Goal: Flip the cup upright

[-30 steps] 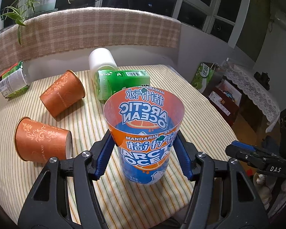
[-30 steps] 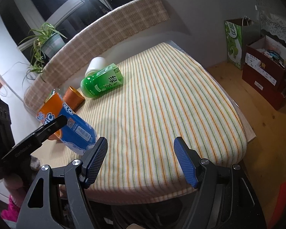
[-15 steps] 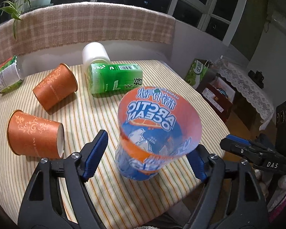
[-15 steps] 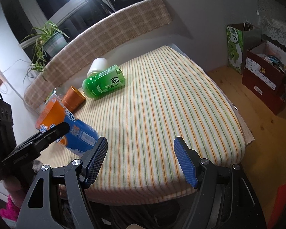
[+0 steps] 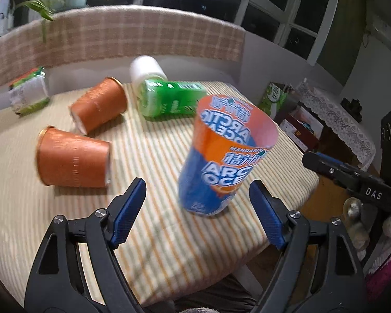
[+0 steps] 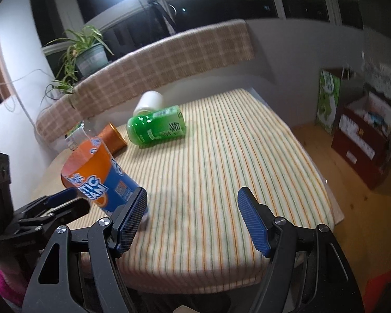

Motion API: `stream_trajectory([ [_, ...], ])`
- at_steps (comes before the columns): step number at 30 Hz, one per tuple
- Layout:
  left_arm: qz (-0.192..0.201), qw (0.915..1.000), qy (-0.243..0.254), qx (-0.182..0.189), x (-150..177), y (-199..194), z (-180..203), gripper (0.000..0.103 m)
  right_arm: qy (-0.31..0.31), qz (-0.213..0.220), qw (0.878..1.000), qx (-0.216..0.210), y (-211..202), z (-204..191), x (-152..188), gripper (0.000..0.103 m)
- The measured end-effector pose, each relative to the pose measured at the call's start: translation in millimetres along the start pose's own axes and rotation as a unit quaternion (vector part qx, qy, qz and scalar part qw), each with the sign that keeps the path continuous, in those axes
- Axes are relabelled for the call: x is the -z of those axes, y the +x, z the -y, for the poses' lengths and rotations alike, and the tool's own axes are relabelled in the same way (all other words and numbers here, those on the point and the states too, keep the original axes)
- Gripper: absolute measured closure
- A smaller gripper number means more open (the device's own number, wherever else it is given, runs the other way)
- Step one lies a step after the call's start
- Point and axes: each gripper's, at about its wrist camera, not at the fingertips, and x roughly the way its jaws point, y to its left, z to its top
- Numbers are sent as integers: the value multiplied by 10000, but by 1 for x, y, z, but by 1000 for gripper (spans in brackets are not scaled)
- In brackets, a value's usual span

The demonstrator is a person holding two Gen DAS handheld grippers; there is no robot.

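Observation:
The orange-and-blue Arctic Ocean cup (image 5: 221, 161) stands mouth up on the striped tablecloth (image 5: 156, 151), leaning to the right, near the front edge. My left gripper (image 5: 198, 208) is open and empty; the cup is just ahead, between the two pads, touching neither. The cup also shows at the left of the right wrist view (image 6: 101, 177), tilted. My right gripper (image 6: 193, 221) is open and empty above the table's front edge, to the right of the cup.
Two orange paper cups (image 5: 73, 156) (image 5: 99, 104) lie on their sides at the left. A green bottle (image 5: 169, 99) and a white cup (image 5: 146, 70) lie behind. A plastic bottle (image 5: 28, 94) lies at the far left. Boxes (image 6: 362, 135) stand on the floor to the right.
My left gripper opened and let go of the cup, then drew back to the left. The cup now stands free and leans right. The right gripper stayed open.

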Motion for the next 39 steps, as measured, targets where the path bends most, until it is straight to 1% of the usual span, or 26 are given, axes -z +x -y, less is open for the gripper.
stream_trajectory([
  [3, 401, 9989, -80, -235, 2, -18, -6, 19, -203, 291, 9993, 126, -4, -11, 0, 31],
  [5, 705, 9966, -148, -397, 1, -31, -11, 19, -339, 502, 9980, 190, -8, -18, 1, 30],
  [6, 866, 9949, -163, -491, 0, -38, -12, 19, -406, 606, 9971, 226, -10, -21, 1, 28],
  [7, 1017, 9930, -164, -577, -1, -44, -12, 19, -497, 749, 9956, 278, -13, -26, 1, 23],
  [9, 1220, 9901, -147, -676, -3, -54, -14, 14, -693, 1066, 9911, 392, -19, -35, 2, 22],
  [10, 1329, 9883, -136, -732, -4, -59, -14, 8, -775, 1164, 9892, 444, -20, -39, 2, 22],
  [11, 1467, 9859, -127, -791, -4, -64, -14, 5, -854, 1253, 9872, 493, -22, -42, 2, 22],
  [14, 1700, 9810, -85, -934, -4, -73, -13, 4, -966, 1428, 9837, 520, -23, -49, 3, 21],
  [18, 1849, 9770, -47, -1063, -3, -81, -13, 2, -897, 1475, 9841, 425, -22, -53, 5, 20],
  [23, 2021, 9710, 42, -1280, 0, -91, -12, 1, -925, 1625, 9815, 421, -26, -61, 8, 20],
  [26, 2084, 9686, 52, -1359, 0, -95, -12, 1, -953, 1632, 9813, 380, -25, -65, 8, 20],
  [33, 2155, 9654, -26, -1466, 2, -99, -18, 0, -986, 1579, 9818, 367, -20, -69, 9, 20],
  [39, 2163, 9645, -72, -1513, 2, -99, -23, 0, -961, 1528, 9829, 364, -17, -69, 9, 20],
])
